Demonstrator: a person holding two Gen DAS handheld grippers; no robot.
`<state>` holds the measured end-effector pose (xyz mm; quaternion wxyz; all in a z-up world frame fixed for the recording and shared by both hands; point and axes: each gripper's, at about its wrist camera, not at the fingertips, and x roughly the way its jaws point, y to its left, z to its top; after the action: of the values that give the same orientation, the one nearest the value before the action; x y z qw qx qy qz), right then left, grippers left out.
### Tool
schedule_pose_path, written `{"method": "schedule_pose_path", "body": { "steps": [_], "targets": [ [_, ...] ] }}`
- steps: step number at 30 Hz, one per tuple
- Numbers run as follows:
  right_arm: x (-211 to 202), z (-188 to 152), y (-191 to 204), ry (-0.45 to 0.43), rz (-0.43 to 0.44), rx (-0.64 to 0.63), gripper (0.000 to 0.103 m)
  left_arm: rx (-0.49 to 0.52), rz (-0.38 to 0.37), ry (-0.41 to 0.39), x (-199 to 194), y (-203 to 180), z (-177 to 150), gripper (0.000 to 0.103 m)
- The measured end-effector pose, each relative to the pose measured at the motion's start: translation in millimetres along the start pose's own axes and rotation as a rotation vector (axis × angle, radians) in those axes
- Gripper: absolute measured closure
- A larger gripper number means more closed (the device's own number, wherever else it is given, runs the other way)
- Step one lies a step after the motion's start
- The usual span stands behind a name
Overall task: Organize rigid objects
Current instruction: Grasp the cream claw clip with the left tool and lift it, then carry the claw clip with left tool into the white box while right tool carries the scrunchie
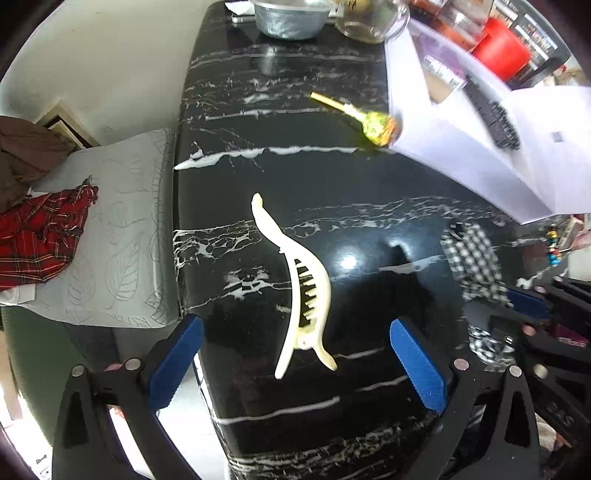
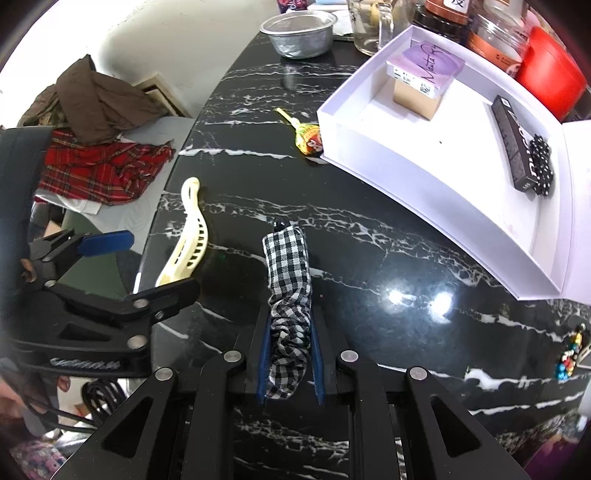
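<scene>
A cream hair clip [image 1: 301, 291] lies on the black marble table [image 1: 295, 122], between the blue pads of my open left gripper [image 1: 295, 354]; it also shows in the right wrist view [image 2: 190, 236]. My right gripper [image 2: 290, 354] is shut on a black-and-white checkered hair clip [image 2: 288, 280], held above the table; it appears in the left wrist view [image 1: 476, 262]. A wrapped lollipop [image 2: 304, 136] lies against the white box [image 2: 424, 181]. The box holds a purple-topped carton [image 2: 424, 79], a dark bar-shaped package [image 2: 515, 144] and a black beaded piece [image 2: 541, 166].
A metal bowl [image 2: 299, 33] and a glass mug [image 2: 369, 29] stand at the table's far end, with jars and a red container [image 2: 550, 74] behind the box. Plaid cloth [image 2: 107, 170] lies on a seat at the left. Colourful beads [image 2: 569, 358] sit at the right edge.
</scene>
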<state>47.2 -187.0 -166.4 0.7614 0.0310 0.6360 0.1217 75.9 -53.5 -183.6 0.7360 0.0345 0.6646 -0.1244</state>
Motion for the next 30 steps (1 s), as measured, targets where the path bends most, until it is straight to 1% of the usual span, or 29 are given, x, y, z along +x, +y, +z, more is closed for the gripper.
{"method": "schedule_pose_path", "body": {
  "steps": [2,5,7,8,9,10,11,12,13,14,15,16,17,18,23,30],
  "targets": [
    [2,-1,-2,0.006,-0.003,0.003,0.084,-0.006,0.000,0.004,5,-1,2,0.000],
    [3,-1,-4,0.012,-0.007,0.005,0.084,0.010,0.030,-0.018,7,-4,4,0.000],
    [4,-2,-5,0.013,-0.010,0.006,0.084,0.024,0.016,-0.023,8,-8,6,0.002],
    [4,-2,-5,0.014,-0.011,0.007,0.084,0.033,0.009,-0.027,8,-9,6,0.010],
    [4,-2,-6,0.014,-0.012,0.009,0.084,0.042,0.015,-0.026,9,-12,7,0.015],
    [5,-1,-6,0.016,-0.013,0.015,0.084,0.050,0.019,-0.020,11,-14,8,0.026],
    [5,-1,-7,0.017,-0.014,0.016,0.084,0.058,0.019,-0.014,13,-15,8,0.030],
    [6,0,-6,0.018,-0.015,0.018,0.084,0.072,0.033,-0.029,12,-17,8,0.036],
    [7,0,-7,0.018,-0.016,0.018,0.084,0.080,0.044,-0.037,11,-19,8,0.045],
    [7,0,-7,0.019,-0.017,0.018,0.084,0.089,0.047,-0.045,10,-20,8,0.059],
    [6,0,-8,0.018,-0.018,0.019,0.084,0.094,0.045,-0.052,8,-21,8,0.067],
    [6,1,-8,0.018,-0.019,0.019,0.084,0.093,0.044,-0.051,8,-21,9,0.079],
    [6,1,-9,0.017,-0.020,0.019,0.084,0.091,0.036,-0.049,7,-20,9,0.082],
    [5,1,-8,0.016,-0.020,0.019,0.084,0.089,0.021,-0.049,6,-21,9,0.082],
    [2,0,-7,0.006,-0.020,0.013,0.084,0.111,0.003,-0.090,-13,-26,7,0.083],
    [-6,0,1,-0.016,-0.017,-0.004,0.084,0.123,-0.007,-0.130,-37,-27,8,0.083]
  ]
}}
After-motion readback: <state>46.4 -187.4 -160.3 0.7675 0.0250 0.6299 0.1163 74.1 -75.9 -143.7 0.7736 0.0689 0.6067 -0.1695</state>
